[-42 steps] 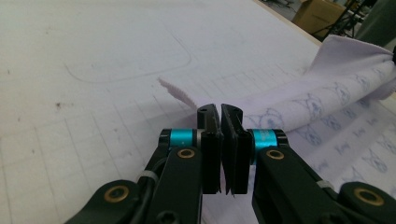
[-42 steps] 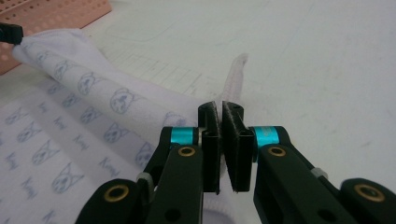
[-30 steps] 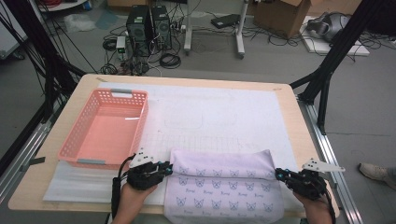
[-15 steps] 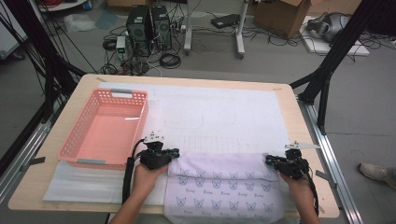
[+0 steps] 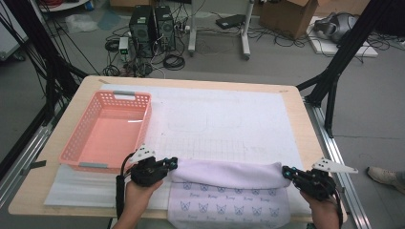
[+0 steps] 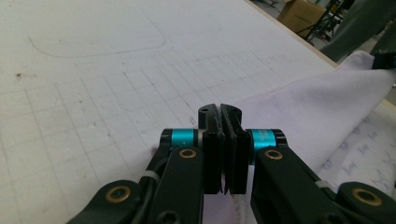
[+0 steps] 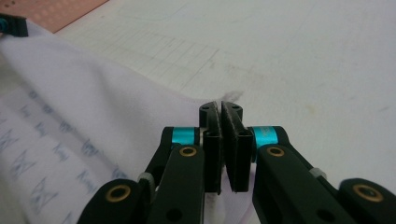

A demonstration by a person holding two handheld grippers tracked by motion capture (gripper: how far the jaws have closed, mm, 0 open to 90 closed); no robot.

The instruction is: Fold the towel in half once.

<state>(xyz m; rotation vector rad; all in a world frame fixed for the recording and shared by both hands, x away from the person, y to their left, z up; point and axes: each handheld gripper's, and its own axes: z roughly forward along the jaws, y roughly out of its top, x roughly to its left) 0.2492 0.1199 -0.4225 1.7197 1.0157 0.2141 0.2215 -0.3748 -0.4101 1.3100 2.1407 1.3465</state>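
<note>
Pink basket (image 5: pixel 107 133) at desk's (image 5: pixel 57 191) left, left gripper (image 5: pixel 168 163) just right of basket, fingers (image 6: pixel 211 140) clamped on lilac cloth's (image 5: pixel 229 191) folded left corner, cloth spread along near edge, right gripper (image 5: pixel 288 172) pinching its right corner.

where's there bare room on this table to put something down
Free: the white mat between the pink basket and the table's right edge, beyond the folded cloth. Crowded: the near edge, where both tongs, left and right, pinch the cloth.
</note>
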